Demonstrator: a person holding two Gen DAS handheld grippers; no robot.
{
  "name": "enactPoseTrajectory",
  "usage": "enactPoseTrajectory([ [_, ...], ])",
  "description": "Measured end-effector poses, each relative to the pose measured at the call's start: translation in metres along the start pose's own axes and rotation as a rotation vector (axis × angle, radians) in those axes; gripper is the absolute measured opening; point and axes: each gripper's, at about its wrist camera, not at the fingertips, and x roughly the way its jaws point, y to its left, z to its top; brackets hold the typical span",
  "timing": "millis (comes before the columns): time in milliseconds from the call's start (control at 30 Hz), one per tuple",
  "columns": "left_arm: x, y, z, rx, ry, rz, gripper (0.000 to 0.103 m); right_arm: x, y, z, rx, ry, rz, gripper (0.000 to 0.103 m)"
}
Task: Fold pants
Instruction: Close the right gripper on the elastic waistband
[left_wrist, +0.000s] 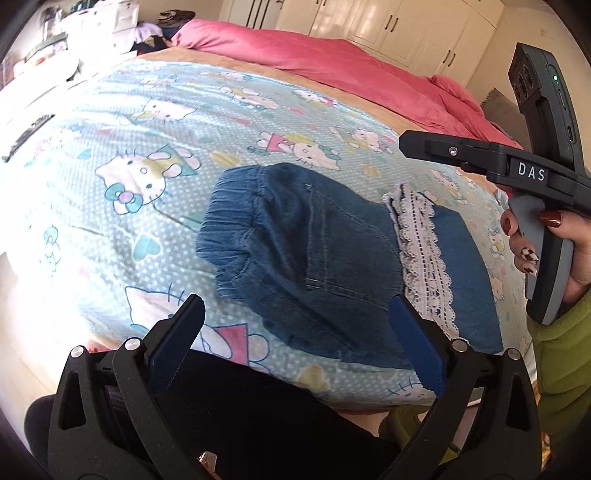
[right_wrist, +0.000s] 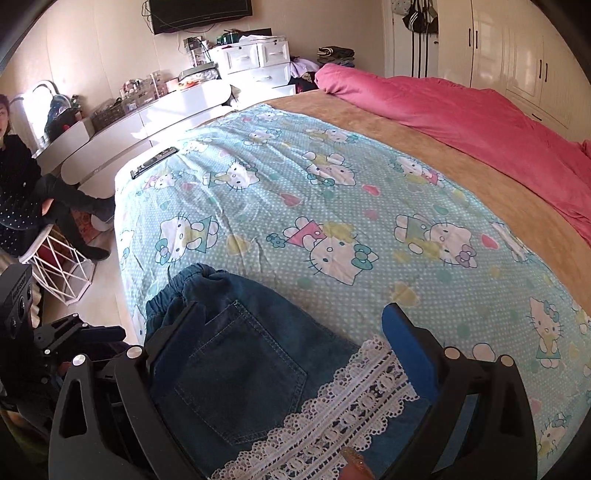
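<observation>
We hold left gripper (left_wrist: 295, 343) and right gripper (right_wrist: 295, 362) jaws spread, empty, above folded pants (left_wrist: 317, 254). Risk: lace hem (left_wrist: 424, 258) snagging, undoing fold.

Pants (left_wrist: 314, 254) lie folded on the sheet (left_wrist: 147, 155) near the bed's front edge, waistband (left_wrist: 225, 221) to the left, lace hem (left_wrist: 424, 258) to the right. Blanket (left_wrist: 314, 59) bunched along the far side w/ wardrobe doors (left_wrist: 388, 26) behind. Left gripper (left_wrist: 295, 332) above the near edge of the pants, right gripper (right_wrist: 291, 328) over the pants. Remote (right_wrist: 155, 167) at the sheet's far left corner; drawer unit (right_wrist: 258, 62) beyond it.
</observation>
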Motion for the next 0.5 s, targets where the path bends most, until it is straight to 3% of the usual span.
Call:
enactPoseTrajectory([
  [233, 0.009, 0.025, -0.002, -0.086, 0.018, -0.006, 0.093, 0.04, 0.016, 0.014, -0.043, 0.089, 0.059, 0.096],
  [500, 0.013, 0.031, -0.002, -0.108, 0.018, -0.006, 0.093, 0.076, 0.034, 0.02, -0.097, 0.179, 0.117, 0.096],
])
